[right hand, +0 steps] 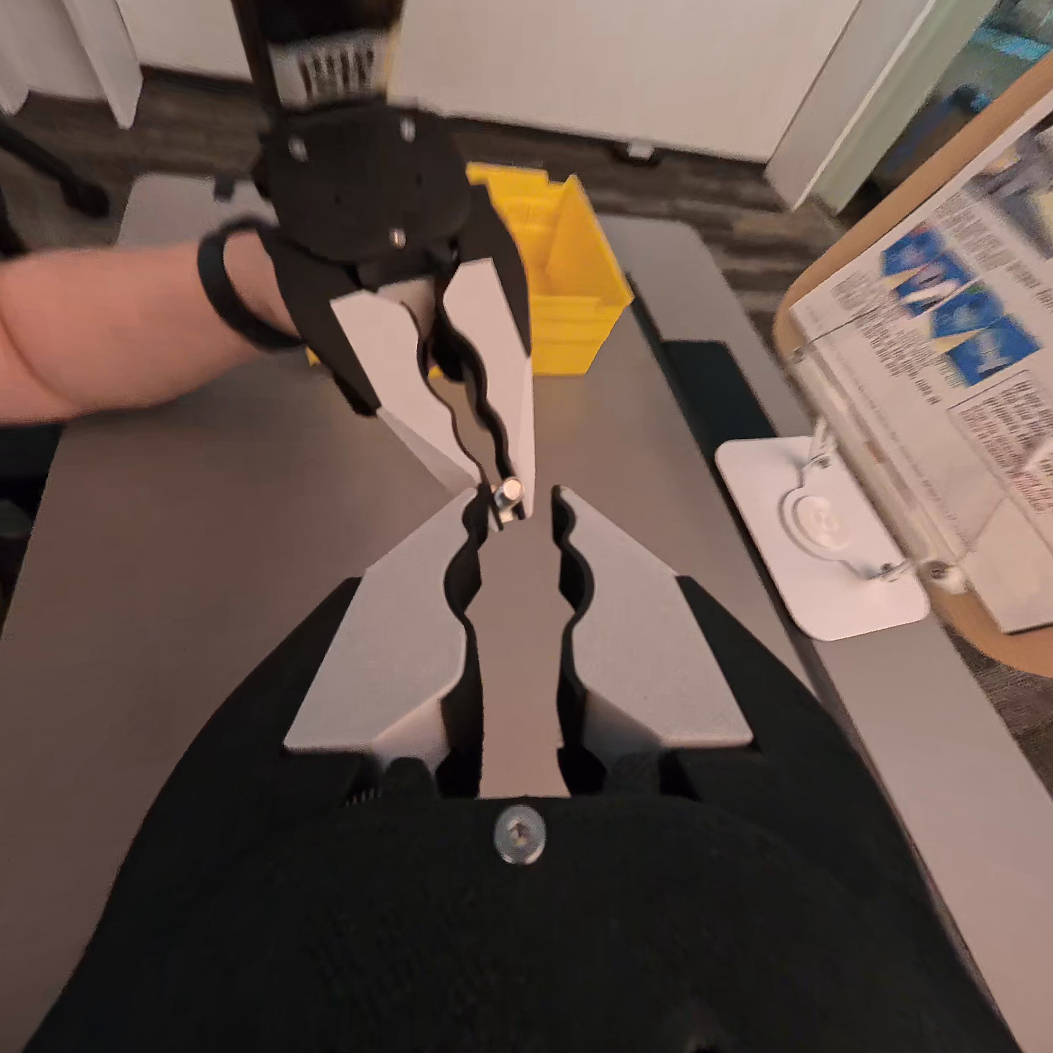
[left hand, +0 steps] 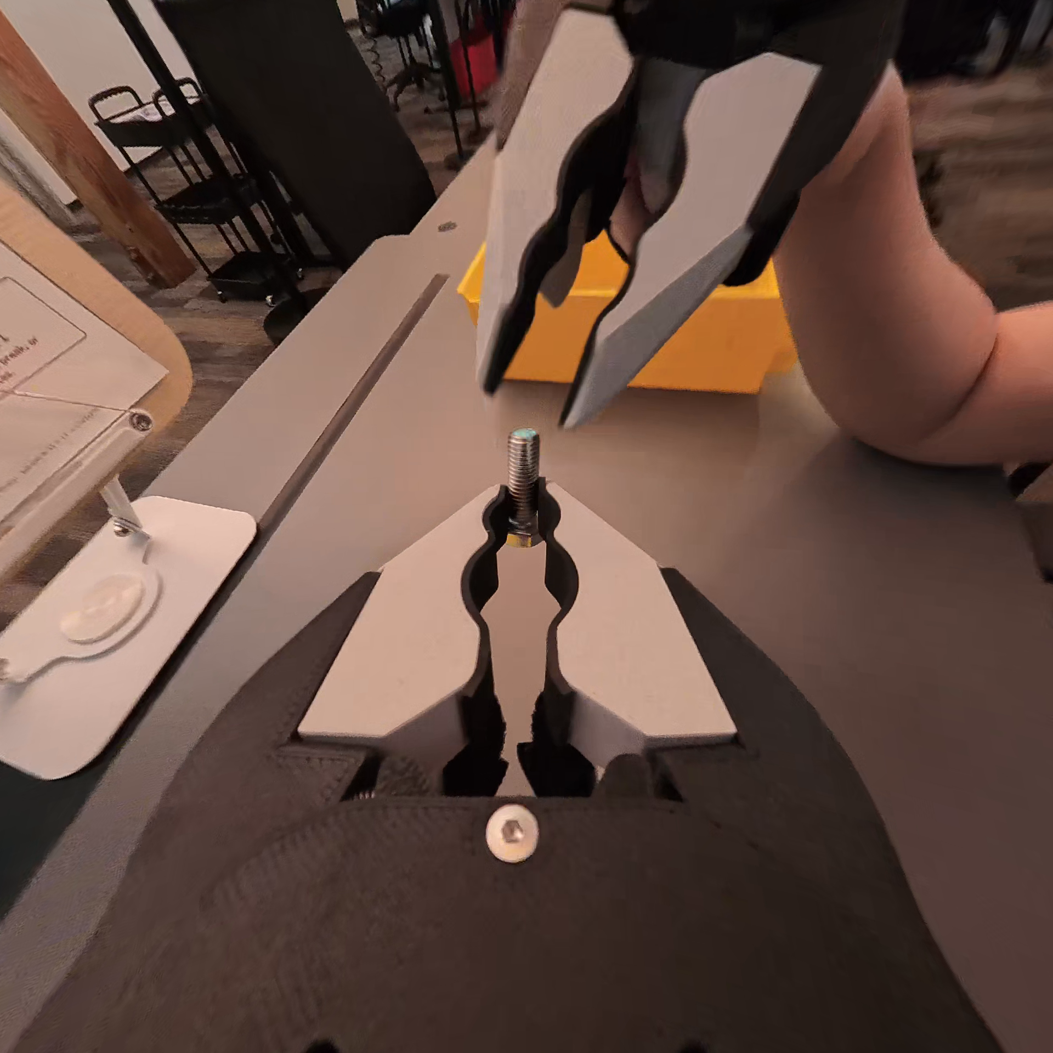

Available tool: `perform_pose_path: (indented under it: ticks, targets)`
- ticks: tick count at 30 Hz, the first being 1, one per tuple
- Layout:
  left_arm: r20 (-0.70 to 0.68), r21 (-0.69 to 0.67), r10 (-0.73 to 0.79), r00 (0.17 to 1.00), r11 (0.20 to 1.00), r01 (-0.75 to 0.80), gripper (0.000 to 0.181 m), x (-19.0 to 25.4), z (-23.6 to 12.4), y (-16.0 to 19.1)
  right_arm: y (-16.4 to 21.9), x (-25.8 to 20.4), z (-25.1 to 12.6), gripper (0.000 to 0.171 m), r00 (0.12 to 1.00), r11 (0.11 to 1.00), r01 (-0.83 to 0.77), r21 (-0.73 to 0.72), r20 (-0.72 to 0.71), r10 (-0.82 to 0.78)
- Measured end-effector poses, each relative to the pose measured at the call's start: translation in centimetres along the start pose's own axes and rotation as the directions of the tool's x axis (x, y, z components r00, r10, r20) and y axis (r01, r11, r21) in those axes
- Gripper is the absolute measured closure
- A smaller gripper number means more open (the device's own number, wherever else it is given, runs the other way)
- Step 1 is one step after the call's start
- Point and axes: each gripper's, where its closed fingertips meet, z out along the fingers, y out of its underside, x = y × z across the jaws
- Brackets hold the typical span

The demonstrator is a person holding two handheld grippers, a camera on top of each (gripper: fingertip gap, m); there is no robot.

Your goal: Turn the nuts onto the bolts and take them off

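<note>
The left hand-held gripper [left hand: 521,501] is clamping the bolt [left hand: 523,476] at its fingertips, head down toward the camera and threaded shank sticking out past the tips, bare of any nut. A yellowish band is showing at the head end; whether that is a nut or just the head is hard to tell. The right hand-held gripper [left hand: 527,407] is hovering just beyond the shank's end, its fingers apart and empty. In the right wrist view the same bolt [right hand: 509,494] is sitting just ahead of the right gripper's [right hand: 513,496] left fingertip, off to one side of the gap rather than centred.

The yellow bin [left hand: 672,347] is standing on the desk [left hand: 741,513] behind both grippers, and a white stand [left hand: 97,627] is resting to the side.

Judging from this, the risk is misalignment. If the right gripper closes while off-centre, it may nudge the shank sideways and twist the bolt in the left grip, since only the lower part is being held. A loosened hold could drop the bolt onto the desk, where it would roll. The blur on the right gripper suggests motion, so overshoot is also possible.
</note>
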Motion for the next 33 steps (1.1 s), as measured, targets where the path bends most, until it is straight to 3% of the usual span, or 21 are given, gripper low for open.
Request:
perform_pose_path:
  ticks: [4,7,9,13,17,22,27,33]
  targets:
    - [-0.104,0.205,-0.244,0.964,0.943,0.26,0.174,-2.2,-0.7,-2.1,-2.7,2.4,-2.9,0.143,0.994,0.981,-0.01,0.196,-0.108,0.032]
    - [-0.261,0.316,-0.363,0.894,0.844,0.435,0.174,-4.2,-2.2,-3.7,-2.5,2.4,-3.3,0.139,0.996,0.98,-0.013,0.2,-0.086,0.031]
    - [-0.282,0.336,-0.393,0.875,0.814,0.473,0.174,-5.4,-3.2,-3.8,-1.8,0.3,-2.7,0.115,0.999,0.986,0.04,0.162,0.019,-0.043]
    - [-0.18,0.335,-0.335,0.925,0.863,0.378,0.174,-5.6,-6.3,-4.4,0.7,-4.5,-0.8,0.123,0.944,0.961,0.275,0.029,0.182,-0.276]
    - [-0.063,0.35,-0.27,0.961,0.895,0.275,0.174,-5.5,-10.2,-5.6,3.7,-7.2,1.4,0.135,0.88,0.901,0.421,-0.105,0.29,-0.377]
    - [0.057,0.343,-0.253,0.966,0.913,0.219,0.174,-6.6,-13.2,-5.3,9.2,-11.1,4.4,0.14,0.816,0.848,0.449,-0.282,0.516,-0.26]
    - [0.043,0.369,-0.28,0.959,0.896,0.245,0.174,-6.8,-14.6,-5.3,15.7,-11.6,8.2,0.142,0.798,0.655,0.551,-0.517,0.557,-0.232]
    - [0.006,0.374,-0.257,0.966,0.897,0.237,0.174,-5.8,-15.0,-5.7,17.1,-12.0,9.9,0.144,0.764,0.585,0.616,-0.527,0.581,-0.281]
